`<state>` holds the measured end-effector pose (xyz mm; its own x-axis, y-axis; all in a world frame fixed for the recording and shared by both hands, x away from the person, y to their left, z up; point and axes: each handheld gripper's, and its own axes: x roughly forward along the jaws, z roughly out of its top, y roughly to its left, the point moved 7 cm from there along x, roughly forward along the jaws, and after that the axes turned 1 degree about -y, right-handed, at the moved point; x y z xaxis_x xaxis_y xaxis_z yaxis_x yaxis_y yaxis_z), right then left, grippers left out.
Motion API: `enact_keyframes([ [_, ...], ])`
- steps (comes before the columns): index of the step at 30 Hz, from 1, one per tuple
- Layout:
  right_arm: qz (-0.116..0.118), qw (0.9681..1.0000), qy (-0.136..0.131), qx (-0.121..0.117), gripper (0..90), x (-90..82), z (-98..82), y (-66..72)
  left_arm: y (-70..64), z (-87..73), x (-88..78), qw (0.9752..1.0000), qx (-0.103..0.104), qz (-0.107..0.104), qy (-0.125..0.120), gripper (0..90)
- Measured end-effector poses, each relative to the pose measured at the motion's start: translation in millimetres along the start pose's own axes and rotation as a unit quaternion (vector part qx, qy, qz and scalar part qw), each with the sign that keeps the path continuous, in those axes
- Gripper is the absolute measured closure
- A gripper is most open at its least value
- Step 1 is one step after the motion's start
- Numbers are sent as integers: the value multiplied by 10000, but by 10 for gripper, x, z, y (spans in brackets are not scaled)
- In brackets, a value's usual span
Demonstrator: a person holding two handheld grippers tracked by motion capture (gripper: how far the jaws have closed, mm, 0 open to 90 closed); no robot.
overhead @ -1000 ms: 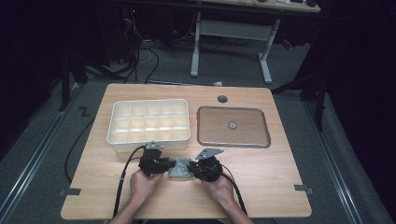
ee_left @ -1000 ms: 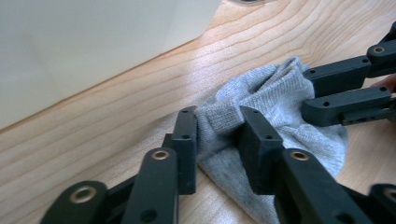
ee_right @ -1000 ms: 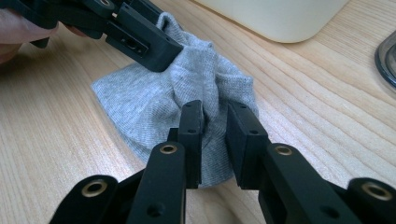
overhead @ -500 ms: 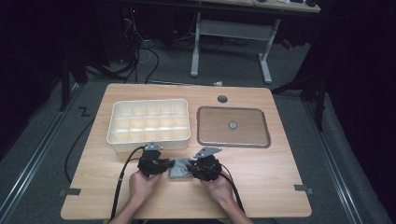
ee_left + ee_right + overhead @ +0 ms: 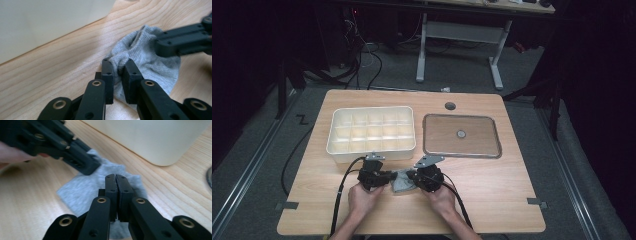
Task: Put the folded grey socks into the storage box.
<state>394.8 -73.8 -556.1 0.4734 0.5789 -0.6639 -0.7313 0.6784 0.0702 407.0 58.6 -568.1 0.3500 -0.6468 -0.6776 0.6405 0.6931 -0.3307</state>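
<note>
Your hands come in low from the table's near edge, gripping a grey sock [image 5: 401, 181] that lies just in front of the divider tray [image 5: 372, 131]. Your left gripper [image 5: 118, 68] is clamped on a fold of the sock; your right gripper [image 5: 116, 183] has just closed tight over its other end, jaws together. Right of the tray sits a flat brown tray [image 5: 462, 135]. Beyond the wooden table [image 5: 492, 185], grey floor, cables and desk legs.

Both grippers' fingers [image 5: 107, 72] have just closed onto the grey sock [image 5: 147, 60].
</note>
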Motion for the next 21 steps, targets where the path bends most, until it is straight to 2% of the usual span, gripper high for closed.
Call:
enact_keyframes([
  [4, -55, 9999, -105, -5, 900, -17, 37, -41, -6, -8, -7, 10000, 25, 2, 65, 813],
  [9, 8, 9998, -145, -141, 900, -27, 97, 19, -10, -12, 0, 10000, 0, -21, 95, 813],
  [13, 22, 9998, 100, -190, 900, 78, 25, -4, -14, -11, -15, 9999, -4, -81, 98, 812],
  [16, 70, 9996, 255, -115, 900, 134, -39, -31, -35, -3, -46, 9997, 9, -255, 47, 812],
  [19, 110, 9988, 386, -278, 900, 138, -67, -10, -61, 8, -71, 9991, -46, -426, 6, 812],
  [21, 154, 9987, 416, -251, 900, 127, -80, -7, -91, 16, -93, 9987, -43, -508, -28, 812],
])
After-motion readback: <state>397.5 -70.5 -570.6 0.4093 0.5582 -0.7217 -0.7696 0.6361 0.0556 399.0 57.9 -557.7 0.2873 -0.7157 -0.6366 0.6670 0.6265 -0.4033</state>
